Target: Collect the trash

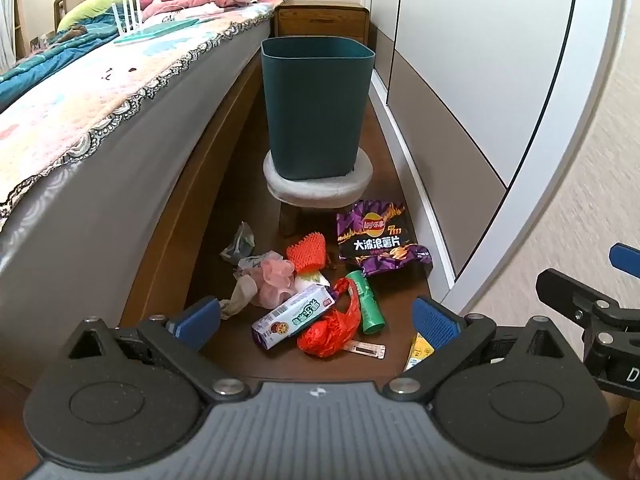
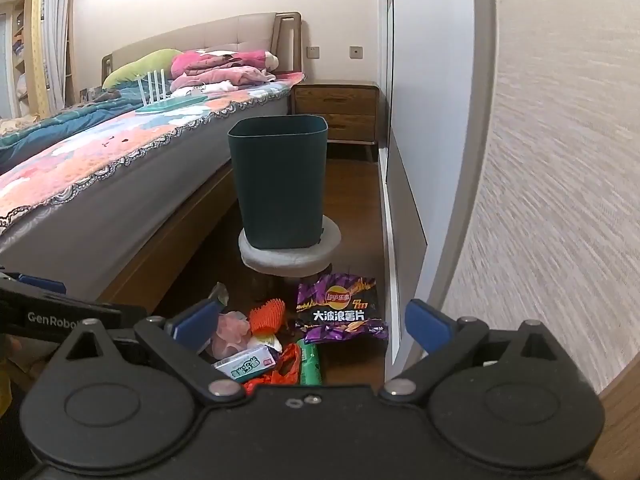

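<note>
Trash [image 1: 320, 300] lies in a loose heap on the brown floor [image 1: 384, 184] between the bed [image 1: 100, 128] on the left and the wardrobe [image 1: 460, 80] on the right, just in front of a small round stool [image 1: 318, 190]. A dark green bin [image 1: 316, 108] stands upright on that stool, further off than the heap, and a wooden nightstand [image 1: 322, 20] sits behind it against the far wall.

In the heap, a purple chip bag [image 1: 376, 240] lies nearest the stool on the right. Left of it is an orange mesh piece [image 1: 307, 252], and further left a pink crumpled lump [image 1: 274, 284] and a clear wrapper [image 1: 239, 242]. Nearer the camera a white carton [image 1: 292, 316] rests against a red plastic bag [image 1: 332, 328], with a green tube [image 1: 365, 300] just right of the bag. A small flat strip [image 1: 366, 348] lies at the bag's near edge, and a yellow packet [image 1: 418, 352] shows partly behind the right finger of the left gripper [image 1: 316, 320].

The left gripper hovers above the near end of the heap, its jaws spread wide and released, gripping nothing. The right gripper [image 2: 316, 328] hangs beside it on the right, tilted less steeply, its jaws likewise wide apart and empty; the heap shows between its blue pads [image 2: 428, 326].
</note>
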Action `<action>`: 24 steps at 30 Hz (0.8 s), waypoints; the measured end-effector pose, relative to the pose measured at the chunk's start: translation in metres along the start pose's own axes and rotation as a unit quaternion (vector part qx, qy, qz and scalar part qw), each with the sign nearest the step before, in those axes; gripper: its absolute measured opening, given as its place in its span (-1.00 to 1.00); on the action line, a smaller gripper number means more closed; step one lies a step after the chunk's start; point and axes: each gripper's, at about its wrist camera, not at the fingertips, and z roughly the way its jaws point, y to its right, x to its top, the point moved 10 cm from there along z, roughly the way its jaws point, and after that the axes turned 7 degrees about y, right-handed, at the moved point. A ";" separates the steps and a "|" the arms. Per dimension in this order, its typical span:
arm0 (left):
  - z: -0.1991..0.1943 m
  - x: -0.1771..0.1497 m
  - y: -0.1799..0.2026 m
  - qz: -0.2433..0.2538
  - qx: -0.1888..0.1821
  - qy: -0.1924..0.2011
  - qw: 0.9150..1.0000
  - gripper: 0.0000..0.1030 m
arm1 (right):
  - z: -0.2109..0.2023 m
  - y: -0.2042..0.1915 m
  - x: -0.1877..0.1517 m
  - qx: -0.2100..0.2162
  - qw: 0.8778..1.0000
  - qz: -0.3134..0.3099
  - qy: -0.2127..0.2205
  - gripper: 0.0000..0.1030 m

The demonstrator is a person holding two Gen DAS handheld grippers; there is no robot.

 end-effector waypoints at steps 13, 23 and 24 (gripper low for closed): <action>-0.001 0.001 0.003 0.000 0.000 0.001 1.000 0.99 | -0.001 0.001 0.000 -0.001 1.000 0.003 -0.001 0.93; 0.004 0.001 0.002 -0.004 0.002 -0.004 1.000 0.99 | 0.005 0.002 -0.002 0.003 1.000 0.003 -0.006 0.93; 0.005 0.001 0.002 -0.005 0.002 -0.005 1.000 0.99 | 0.005 0.002 -0.002 0.003 1.000 0.003 -0.007 0.93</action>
